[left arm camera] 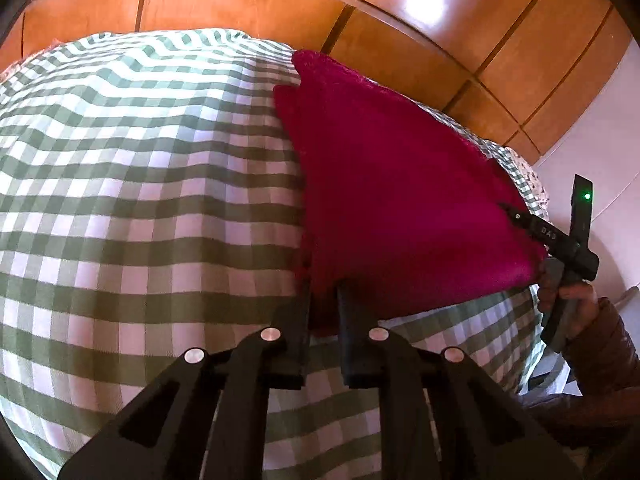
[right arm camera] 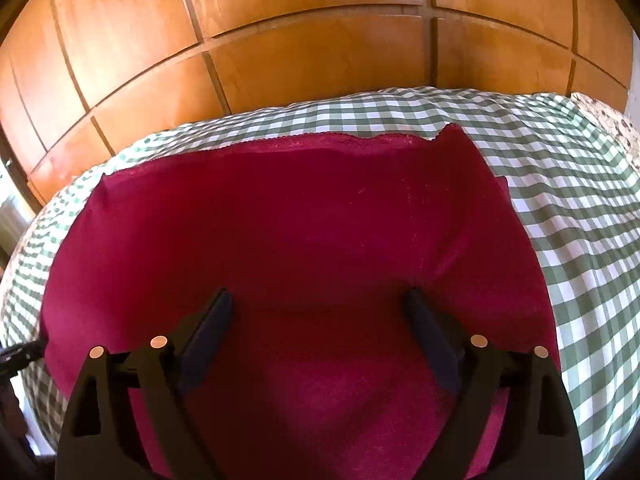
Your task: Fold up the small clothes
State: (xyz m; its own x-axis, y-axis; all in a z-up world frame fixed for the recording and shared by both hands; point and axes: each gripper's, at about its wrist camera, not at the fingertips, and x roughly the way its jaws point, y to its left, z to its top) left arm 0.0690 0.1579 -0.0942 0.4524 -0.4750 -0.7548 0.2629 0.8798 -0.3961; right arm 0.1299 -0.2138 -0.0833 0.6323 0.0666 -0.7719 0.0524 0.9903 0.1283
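A crimson garment point(right arm camera: 288, 240) lay spread on a bed covered with a green-and-white checked sheet point(left arm camera: 140, 184), with wooden wardrobe panels point(right arm camera: 312, 52) rising behind it. The left hand-held gripper point(left arm camera: 323, 300) had its two fingers drawn close together on the near corner of the cloth, a fold of the red fabric pinched between them. The right hand-held gripper point(right arm camera: 318, 308) hung over the garment's near part with its fingers spread wide apart, gripping nothing; whether their tips touched the cloth I could not tell. From the left camera, that right tool appeared at the garment's far edge, held by a hand point(left arm camera: 576, 304) in a brown padded sleeve point(left arm camera: 604, 356), a small green light point(left arm camera: 587, 196) glowing on it.
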